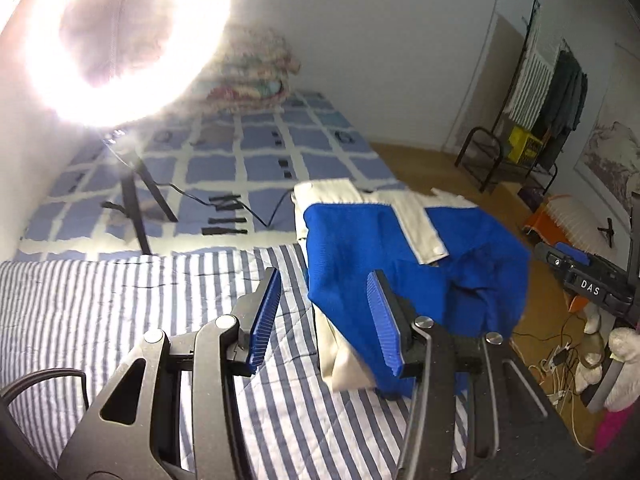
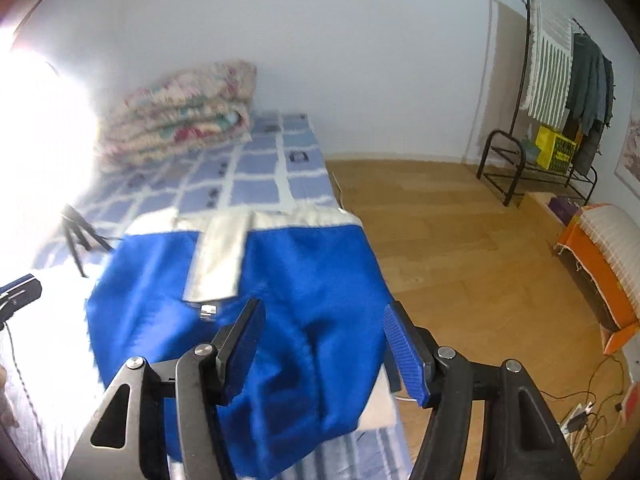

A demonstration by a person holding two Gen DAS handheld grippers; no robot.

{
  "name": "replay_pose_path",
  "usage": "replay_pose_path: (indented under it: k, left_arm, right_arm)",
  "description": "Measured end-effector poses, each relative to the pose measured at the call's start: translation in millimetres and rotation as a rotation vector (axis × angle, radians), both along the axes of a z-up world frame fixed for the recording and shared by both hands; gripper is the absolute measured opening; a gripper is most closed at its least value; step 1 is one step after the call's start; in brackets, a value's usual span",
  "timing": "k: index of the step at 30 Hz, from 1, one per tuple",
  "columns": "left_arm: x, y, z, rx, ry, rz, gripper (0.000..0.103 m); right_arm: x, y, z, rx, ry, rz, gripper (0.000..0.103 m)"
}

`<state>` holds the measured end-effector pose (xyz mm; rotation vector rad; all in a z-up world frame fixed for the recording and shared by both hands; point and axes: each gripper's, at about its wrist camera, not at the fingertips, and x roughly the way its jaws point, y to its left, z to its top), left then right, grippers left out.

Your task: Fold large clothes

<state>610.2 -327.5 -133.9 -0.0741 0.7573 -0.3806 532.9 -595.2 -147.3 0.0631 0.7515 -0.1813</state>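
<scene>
A blue and cream garment point(image 1: 404, 248) lies folded in a bundle on the bed, near its right edge. It also shows in the right wrist view point(image 2: 256, 312), with a cream strip across its top. My left gripper point(image 1: 324, 312) is open and empty, just left of and above the garment. My right gripper point(image 2: 324, 344) is open and empty, hovering over the garment's near right part. The right gripper's body point(image 1: 584, 280) shows at the right of the left wrist view.
The bed has a striped quilt point(image 1: 120, 320) and a blue checked sheet point(image 1: 248, 152). A ring light point(image 1: 120, 40) on a tripod point(image 1: 138, 200) stands on the bed. A folded blanket point(image 2: 180, 116) lies at the bed's head. Wooden floor point(image 2: 460, 240), clothes rack point(image 2: 560, 80) and cables point(image 2: 592, 408) are right.
</scene>
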Motion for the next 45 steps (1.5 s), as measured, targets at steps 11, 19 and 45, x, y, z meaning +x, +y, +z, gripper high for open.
replay_pose_path:
  k: [11,19,45]
  left_arm:
    - [-115.3,56.5,76.6,-0.03,-0.133,-0.022,0.047]
    - [-215.4,94.5,106.1,-0.001,-0.231,-0.008,0.047]
    - [-485.2,184.8,150.8,0.044,-0.341,0.064,0.06]
  right_arm:
    - [-98.8,90.6,84.1,0.007,-0.163,0.128,0.065]
    - [-180.1,152.0,107.1,-0.03,-0.246,0.199,0.067]
    - [-416.2,231.5,130.8,0.037,-0.272,0.297,0.075]
